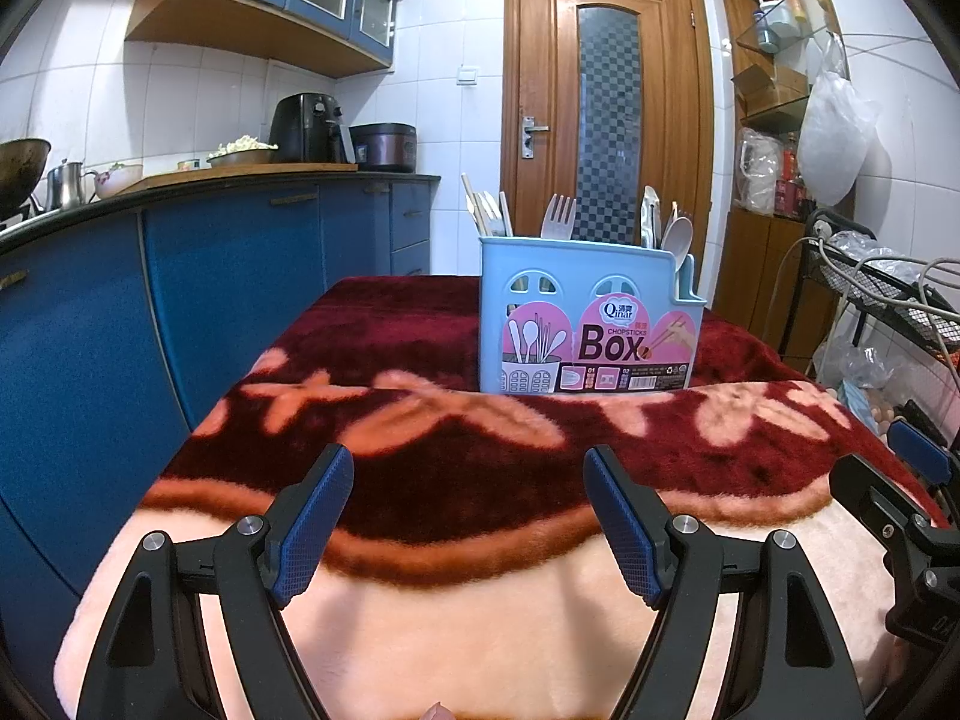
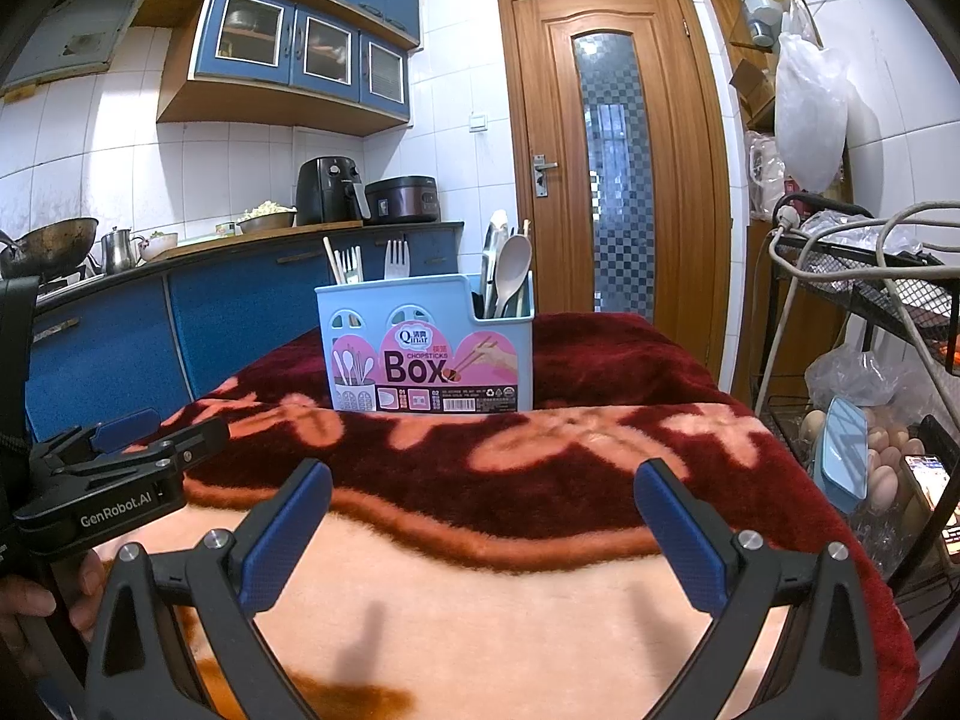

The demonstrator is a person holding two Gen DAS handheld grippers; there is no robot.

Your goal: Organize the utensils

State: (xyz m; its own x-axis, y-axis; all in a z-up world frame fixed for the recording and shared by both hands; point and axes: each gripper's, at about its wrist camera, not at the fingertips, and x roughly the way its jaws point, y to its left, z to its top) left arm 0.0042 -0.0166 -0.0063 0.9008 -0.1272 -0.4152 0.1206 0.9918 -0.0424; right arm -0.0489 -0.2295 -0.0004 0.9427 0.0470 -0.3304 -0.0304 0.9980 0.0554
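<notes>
Blue-padded fingers (image 1: pixel 318 525) of the left gripper (image 1: pixel 468 516) stood wide apart over the pale pink edge of a plush blanket (image 1: pixel 456 630), with nothing between them. At the right edge of that view the right gripper (image 2: pixel 483 531) showed from the side; in its own view its jaws were likewise spread with only blanket beneath. A hand (image 2: pixel 36 606) held the left gripper's black handle at the lower left of the right wrist view.

Farther back, on the dark red part of the blanket, a light blue plastic utensil box (image 1: pixel 591 315) stood upright, well apart from both grippers. Its front carried a pink label reading "Chopsticks Box", with drawings of spoons and chopsticks, and arched cut-outs sat above the label. One end stepped down to a lower compartment. Sticking up from the box were chopsticks (image 1: pixel 471 204) at the left end, a white fork (image 1: pixel 558 216) in the middle, and a pale spoon (image 1: pixel 678 240) beside something metal at the low end.
</notes>
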